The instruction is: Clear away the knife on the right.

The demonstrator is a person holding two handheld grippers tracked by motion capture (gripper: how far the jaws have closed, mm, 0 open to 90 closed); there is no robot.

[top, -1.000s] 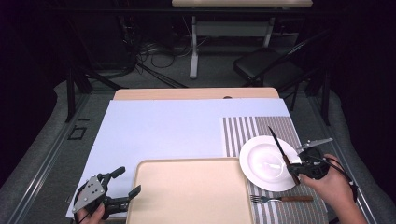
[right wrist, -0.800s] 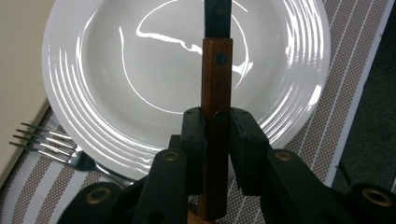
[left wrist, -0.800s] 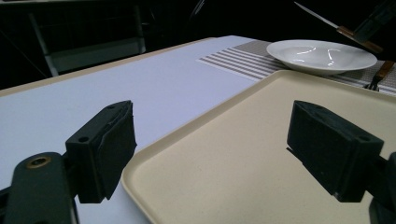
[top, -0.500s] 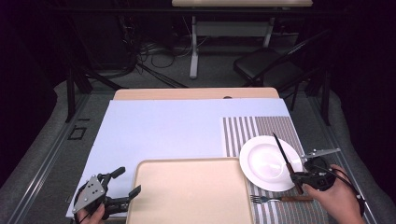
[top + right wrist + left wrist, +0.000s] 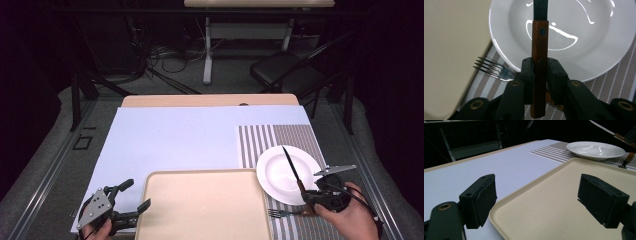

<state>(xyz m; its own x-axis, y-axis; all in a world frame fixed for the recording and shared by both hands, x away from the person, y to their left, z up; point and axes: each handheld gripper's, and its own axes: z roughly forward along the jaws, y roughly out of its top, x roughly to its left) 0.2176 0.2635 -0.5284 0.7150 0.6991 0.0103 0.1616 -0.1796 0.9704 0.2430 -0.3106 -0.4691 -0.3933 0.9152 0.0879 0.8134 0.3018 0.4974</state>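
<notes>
Right tongs clamped on wooden-handled knife, blade raised aslant over white plate on striped placemat, fork lying just beneath between plate and beige tray; left tongs gaping wide, empty, at tray's near left corner on bench.

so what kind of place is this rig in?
Probably a lab or studio set up for table-setting: dark surroundings, loose cables on the floor, a folding chair, and a table with placemat and plate.
</notes>
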